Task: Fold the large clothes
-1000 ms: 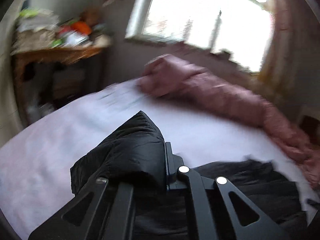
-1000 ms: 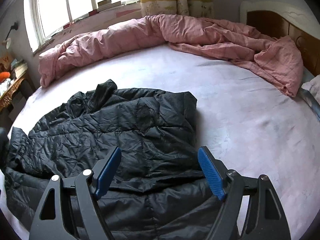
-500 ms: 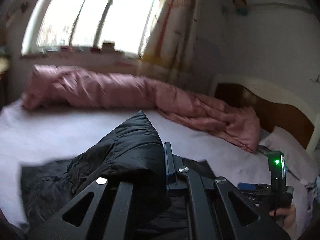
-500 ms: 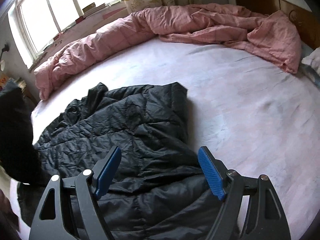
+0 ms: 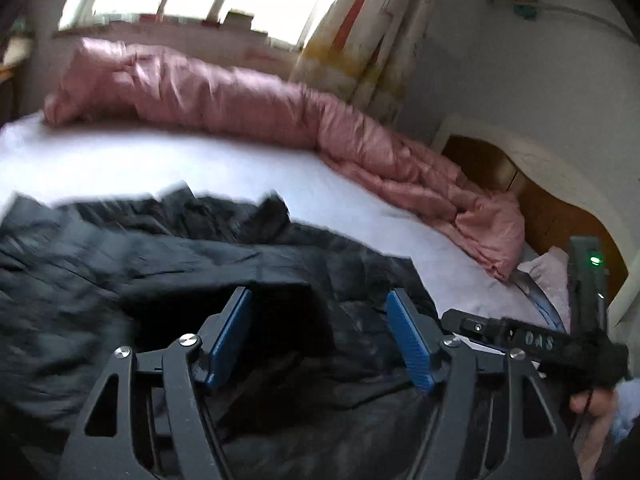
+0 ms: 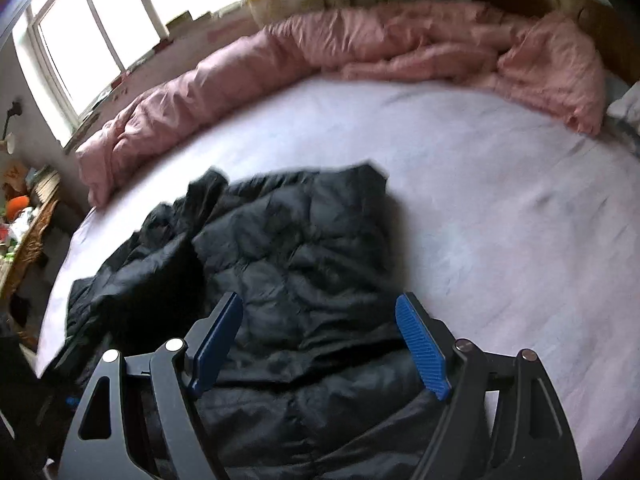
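Note:
A large black quilted jacket [image 6: 304, 240] lies spread on the pale bed sheet [image 6: 500, 184]. It also shows in the left wrist view [image 5: 160, 256], with a folded-over part in front of the fingers. My left gripper [image 5: 320, 336] is open and empty just above the jacket. My right gripper [image 6: 320, 344] is open and empty over the jacket's near part. The right gripper's body [image 5: 536, 340], with a hand on it, shows at the right of the left wrist view.
A rolled pink duvet [image 6: 360, 52] runs along the far side of the bed under the window [image 6: 100, 28]. A wooden headboard [image 5: 560, 216] and a pillow [image 5: 548, 276] are at the right. A cluttered wooden table [image 6: 28, 232] stands left of the bed.
My left gripper has let go of the black jacket part it held and now stands open above the jacket. It swung right across the bed. The right gripper stayed open.

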